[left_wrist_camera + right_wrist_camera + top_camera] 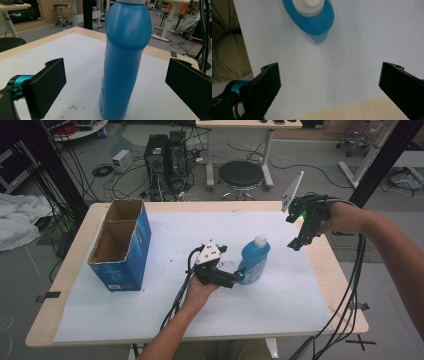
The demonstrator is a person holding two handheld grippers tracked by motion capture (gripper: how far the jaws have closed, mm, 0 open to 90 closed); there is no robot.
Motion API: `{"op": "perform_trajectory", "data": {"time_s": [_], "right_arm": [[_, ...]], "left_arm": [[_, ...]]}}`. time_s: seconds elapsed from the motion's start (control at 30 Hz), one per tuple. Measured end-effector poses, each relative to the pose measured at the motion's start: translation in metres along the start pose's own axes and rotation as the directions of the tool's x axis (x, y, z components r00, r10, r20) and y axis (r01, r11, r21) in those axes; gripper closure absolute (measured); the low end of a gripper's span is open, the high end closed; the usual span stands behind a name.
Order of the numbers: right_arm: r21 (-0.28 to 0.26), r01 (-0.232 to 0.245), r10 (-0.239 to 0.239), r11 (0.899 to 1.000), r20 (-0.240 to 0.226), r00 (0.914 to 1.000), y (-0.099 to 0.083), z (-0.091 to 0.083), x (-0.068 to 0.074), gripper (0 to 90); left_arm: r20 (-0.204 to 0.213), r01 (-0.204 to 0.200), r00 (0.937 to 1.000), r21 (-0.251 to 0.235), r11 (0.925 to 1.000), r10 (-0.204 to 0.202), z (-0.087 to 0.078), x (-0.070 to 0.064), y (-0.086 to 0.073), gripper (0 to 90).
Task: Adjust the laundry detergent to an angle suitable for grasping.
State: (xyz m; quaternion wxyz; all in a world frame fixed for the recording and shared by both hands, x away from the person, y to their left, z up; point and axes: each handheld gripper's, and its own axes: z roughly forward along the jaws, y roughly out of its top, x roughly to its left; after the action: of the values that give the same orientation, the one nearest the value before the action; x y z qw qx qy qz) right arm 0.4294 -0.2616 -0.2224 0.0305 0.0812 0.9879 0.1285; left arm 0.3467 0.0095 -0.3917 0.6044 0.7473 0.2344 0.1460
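High view: a blue bottle [253, 261] with a white cap stands upright a little right of the frame's centre, on the white sheet covering the surface [310, 330]. The left tool [239, 275] sits at the bottle's base, low and level, probably so its jaws can take the narrow lower body rather than the wider shoulder. In the left gripper view the bottle [125, 62] rises between the two black jaws, which stand wide apart on either side and touch nothing yet. The right tool [295, 243] hangs raised at the upper right of the frame, well apart from the bottle, likely kept clear of the approach. Its own view looks down on the bottle's cap [310, 6], jaws spread wide and empty. An open blue box [122, 245] stands at the left, a likely destination.
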Motion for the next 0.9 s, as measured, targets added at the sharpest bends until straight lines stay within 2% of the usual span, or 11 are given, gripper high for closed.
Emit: {"op": "perform_trajectory", "data": {"time_s": [0.53,0.9], "right_arm": [[-0.003,0.003,-0.003,1.000,-0.005,1.0000,0.002,0.002,-0.001,3.0],[-0.002,-0.002,0.002,1.000,-0.005,1.0000,0.001,0.001,-0.001,3.0]], "left_arm": [[0.006,0.023,0.9997,0.003,0.9997,-0.023,0.031,-0.013,-0.005,3.1],[-0.004,0.030,0.9995,0.014,0.9994,-0.030,0.052,-0.013,-0.006,3.1]]}}
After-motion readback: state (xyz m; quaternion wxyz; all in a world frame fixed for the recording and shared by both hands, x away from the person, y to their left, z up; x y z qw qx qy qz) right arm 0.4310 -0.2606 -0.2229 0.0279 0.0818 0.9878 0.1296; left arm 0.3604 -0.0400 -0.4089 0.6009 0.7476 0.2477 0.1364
